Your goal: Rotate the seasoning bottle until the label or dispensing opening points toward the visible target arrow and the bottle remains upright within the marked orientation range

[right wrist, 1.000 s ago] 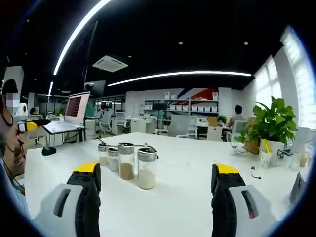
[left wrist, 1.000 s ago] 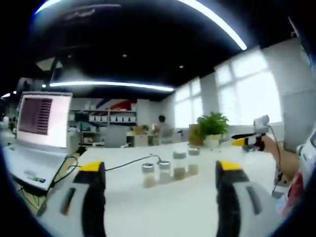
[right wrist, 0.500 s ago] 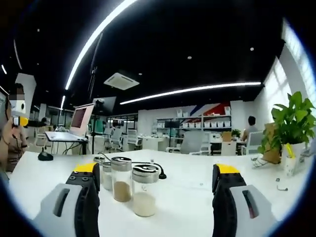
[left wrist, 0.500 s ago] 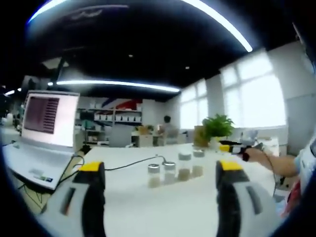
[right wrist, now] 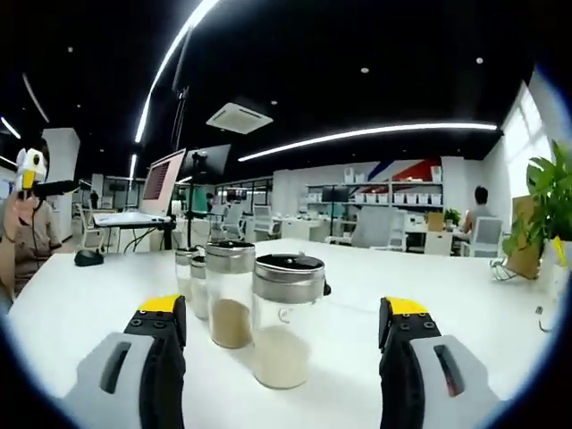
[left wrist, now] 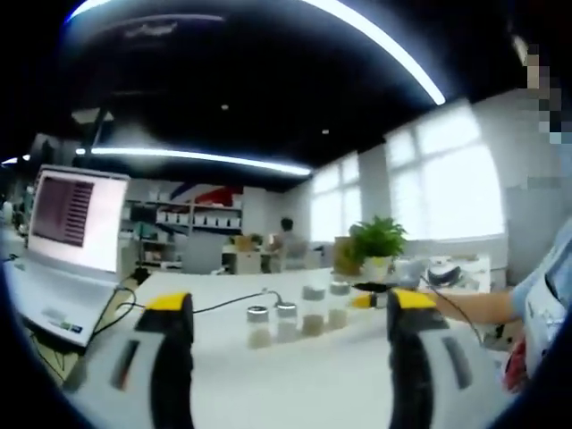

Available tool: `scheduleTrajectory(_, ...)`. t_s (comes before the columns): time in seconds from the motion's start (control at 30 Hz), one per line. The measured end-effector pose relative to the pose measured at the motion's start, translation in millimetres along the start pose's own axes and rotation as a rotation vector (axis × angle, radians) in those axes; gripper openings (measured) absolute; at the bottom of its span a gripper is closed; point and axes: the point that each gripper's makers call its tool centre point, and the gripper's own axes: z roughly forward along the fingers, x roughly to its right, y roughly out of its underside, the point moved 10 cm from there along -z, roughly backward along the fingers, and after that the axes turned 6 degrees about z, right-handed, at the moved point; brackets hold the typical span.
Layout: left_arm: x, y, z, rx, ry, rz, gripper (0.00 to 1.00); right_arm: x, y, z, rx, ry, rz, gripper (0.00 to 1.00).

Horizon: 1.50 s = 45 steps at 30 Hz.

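Observation:
Several glass seasoning bottles with metal lids stand upright in a row on the white table. In the right gripper view the nearest bottle holds white grains, and a bottle of brown powder stands behind it. My right gripper is open, its yellow-tipped jaws either side of the nearest bottle and just short of it. In the left gripper view the row of bottles stands farther off, ahead of my open left gripper. There the right gripper reaches in beside the row's right end.
An open laptop stands at the table's left with a black cable running toward the bottles. A potted plant sits behind the row. In the right gripper view, a person's hand holds the left gripper beyond a mouse.
My right gripper has moved in toward the row, so the nearest bottle looms much larger between its jaws. In the left gripper view it has come from the far right up to the bottles.

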Motion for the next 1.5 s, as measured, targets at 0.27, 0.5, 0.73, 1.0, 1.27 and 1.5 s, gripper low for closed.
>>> scheduleTrajectory(0.27,-4.2,3.4,1,-0.005,-0.010,-0.043,0.95,6,14.4,15,-0.035,0.028,0.059,0.78)
scheduleTrajectory(0.5,-4.8,5.5,3,-0.010,-0.007,-0.048,0.95,3,22.4,25,-0.068,0.041,0.029,0.76)
scheduleTrajectory(0.73,-8.5,5.1,1,-0.026,-0.038,0.018,0.94,-2,17.9,33,-0.010,-0.007,0.023,0.63)
scheduleTrajectory(1.0,-11.7,2.2,-3,-0.022,-0.031,0.054,0.86,4,15.7,42,0.012,-0.004,0.003,0.55)
scheduleTrajectory(1.27,-10.4,2.6,0,0.028,0.037,0.049,0.69,7,18.7,44,0.036,-0.029,0.049,0.44)
scheduleTrajectory(1.5,-10.1,4.0,4,0.021,0.052,0.021,0.62,2,17.5,41,0.052,-0.032,0.044,0.44)
